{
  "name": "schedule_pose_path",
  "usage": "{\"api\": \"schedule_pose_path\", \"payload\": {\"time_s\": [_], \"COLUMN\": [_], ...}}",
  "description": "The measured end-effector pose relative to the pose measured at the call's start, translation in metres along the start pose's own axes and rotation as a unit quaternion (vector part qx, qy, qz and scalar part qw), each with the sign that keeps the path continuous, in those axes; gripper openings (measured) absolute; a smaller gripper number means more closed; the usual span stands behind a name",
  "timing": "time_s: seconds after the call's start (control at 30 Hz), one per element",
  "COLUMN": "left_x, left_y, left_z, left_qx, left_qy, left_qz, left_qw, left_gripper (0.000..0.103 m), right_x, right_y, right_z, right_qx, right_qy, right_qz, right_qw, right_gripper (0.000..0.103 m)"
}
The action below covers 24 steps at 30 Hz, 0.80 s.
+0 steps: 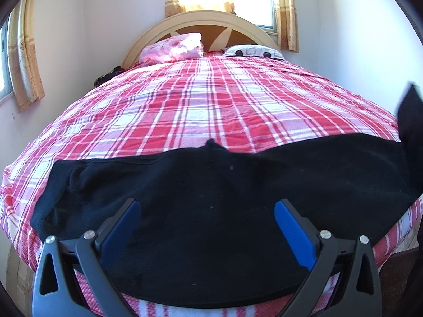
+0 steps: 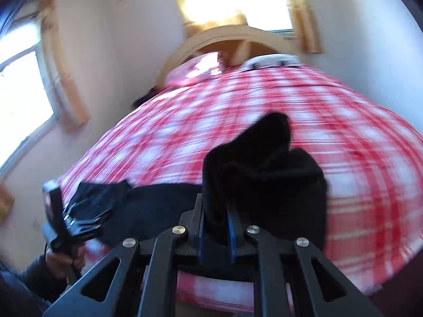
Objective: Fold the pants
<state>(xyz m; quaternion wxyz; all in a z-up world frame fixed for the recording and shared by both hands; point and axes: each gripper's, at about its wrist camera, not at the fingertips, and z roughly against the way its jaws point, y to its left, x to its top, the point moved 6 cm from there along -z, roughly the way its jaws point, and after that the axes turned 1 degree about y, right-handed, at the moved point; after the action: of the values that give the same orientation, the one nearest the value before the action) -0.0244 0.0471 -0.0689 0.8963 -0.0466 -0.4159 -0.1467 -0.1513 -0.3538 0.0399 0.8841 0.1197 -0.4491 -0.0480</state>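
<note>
Blue-padded fingers (image 1: 293,233) of the left gripper (image 1: 207,208) stand wide apart over the black pants (image 1: 211,198), which lie flat and dark across the near edge of the plaid-covered bed (image 1: 211,100). At the right edge, the right gripper (image 2: 215,222) is clamped on a lifted, bunched pant end.

the pants (image 1: 211,198) are matt black fleecy cloth; the plaid bedspread (image 1: 201,105) is woven cloth; the headboard (image 1: 211,17) looks like smooth painted wood.
</note>
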Motion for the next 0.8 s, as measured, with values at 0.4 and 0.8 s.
{"api": "schedule_pose_path", "payload": {"time_s": [0.4, 0.8], "left_x": [-0.005, 0.001], "left_y": [0.039, 0.022], "left_z": [-0.005, -0.001], "left_qx": [0.007, -0.022], "left_qy": [-0.001, -0.016], "left_qz": [0.034, 0.011], "left_qw": [0.9994, 0.9996], "left_gripper": [0.103, 0.103], "right_x": [-0.083, -0.023], "right_y": [0.124, 0.091], "right_z": [-0.123, -0.079], "right_qx": [0.023, 0.052], "right_qy": [0.037, -0.062], "right_qz": [0.118, 0.011], "right_qw": [0.992, 0.997], "right_gripper": [0.068, 0.067]}}
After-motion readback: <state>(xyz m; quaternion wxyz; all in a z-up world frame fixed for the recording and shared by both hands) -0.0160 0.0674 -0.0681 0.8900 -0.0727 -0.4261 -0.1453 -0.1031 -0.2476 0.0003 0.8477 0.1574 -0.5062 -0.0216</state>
